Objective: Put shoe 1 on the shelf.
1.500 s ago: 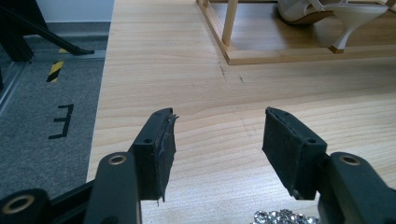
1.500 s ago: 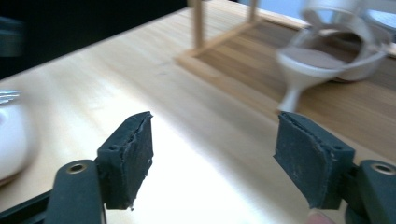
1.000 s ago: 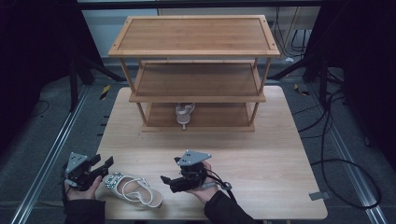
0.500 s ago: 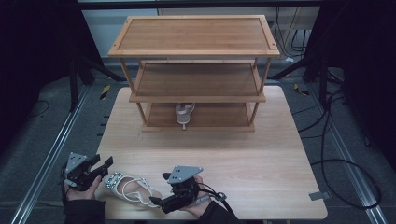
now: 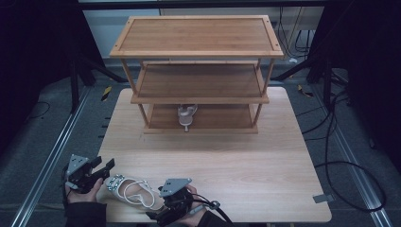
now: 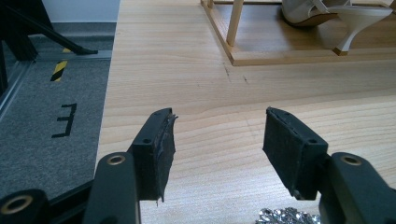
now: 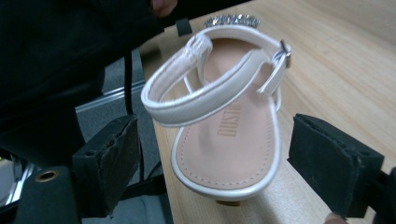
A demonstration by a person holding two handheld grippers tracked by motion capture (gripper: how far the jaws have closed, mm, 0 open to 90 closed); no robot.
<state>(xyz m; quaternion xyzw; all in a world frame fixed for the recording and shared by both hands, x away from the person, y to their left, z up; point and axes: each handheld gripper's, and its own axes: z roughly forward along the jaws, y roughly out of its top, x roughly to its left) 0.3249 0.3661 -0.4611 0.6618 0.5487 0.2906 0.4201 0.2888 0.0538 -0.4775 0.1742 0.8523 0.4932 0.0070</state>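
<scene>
High view: The left hand-held gripper [image 5: 108, 166] sits at the near left corner of the counter [image 5: 236, 161], jaws spread. The white sandal [image 5: 132, 191] lies flat on the counter between the two tools, its jewelled toe just beside the left jaws. The right hand-held gripper [image 5: 158, 215] is at the near edge, just behind the sandal's heel; its jaws are dark and partly cut off by the frame edge, so their spread is hard to read here. Well ahead of both tools stands a three-tier wooden shelf [image 5: 198, 52], with a second white shoe [image 5: 186, 113] on the lowest tier, partly hidden by the tier above.

Left gripper view: The left hand-held gripper [image 6: 217, 144] is open, with bare counter between the jaws. A strip of rhinestones [image 6: 287, 216] is cut off at the bottom edge, just beside the right-hand jaw. Far ahead, the second shoe [image 6: 322, 14] is cropped by the top edge.

Right gripper view: The right hand-held gripper [image 7: 212, 163] is open, its jaws flanking the heel end of the white sandal [image 7: 229, 140] without touching it. The sandal's heel overhangs the counter edge. A dark sleeve [image 7: 60, 51] hides the background left of the sandal.
</scene>
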